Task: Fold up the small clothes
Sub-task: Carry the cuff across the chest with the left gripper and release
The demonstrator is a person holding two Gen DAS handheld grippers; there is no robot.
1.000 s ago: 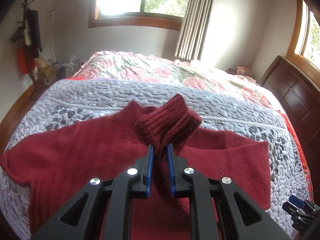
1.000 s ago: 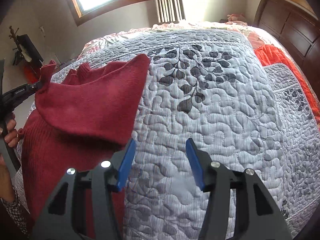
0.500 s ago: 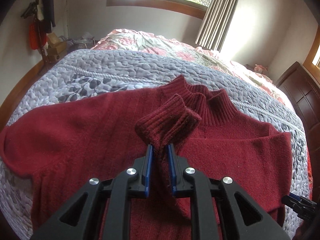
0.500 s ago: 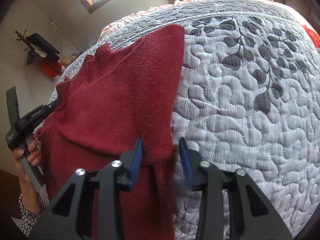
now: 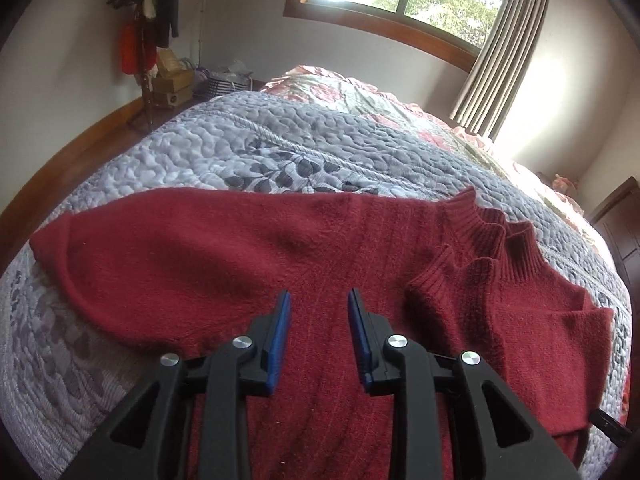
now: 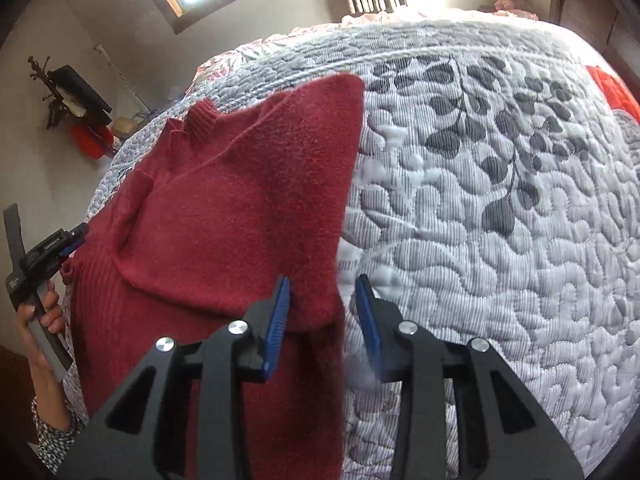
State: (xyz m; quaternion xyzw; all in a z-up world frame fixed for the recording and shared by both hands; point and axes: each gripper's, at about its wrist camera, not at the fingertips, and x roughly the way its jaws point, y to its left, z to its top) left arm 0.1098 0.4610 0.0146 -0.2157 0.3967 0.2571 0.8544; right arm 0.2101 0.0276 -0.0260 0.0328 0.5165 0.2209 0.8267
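Red sweater (image 5: 320, 248) flat on bed (image 5: 200, 148) for folding; we hold left tool (image 5: 318, 312) apart, empty; right tool (image 6: 323, 300) apart, straddling its edge.

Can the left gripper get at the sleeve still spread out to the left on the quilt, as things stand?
Probably yes. The left gripper is open and empty over the red sweater, and the unfolded sleeve lies flat and uncovered to its left.

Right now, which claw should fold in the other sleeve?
Probably the left claw. It is open and empty, above the red sweater, nearer the sleeve lying spread out on the quilt. The right claw sits at the already folded side.
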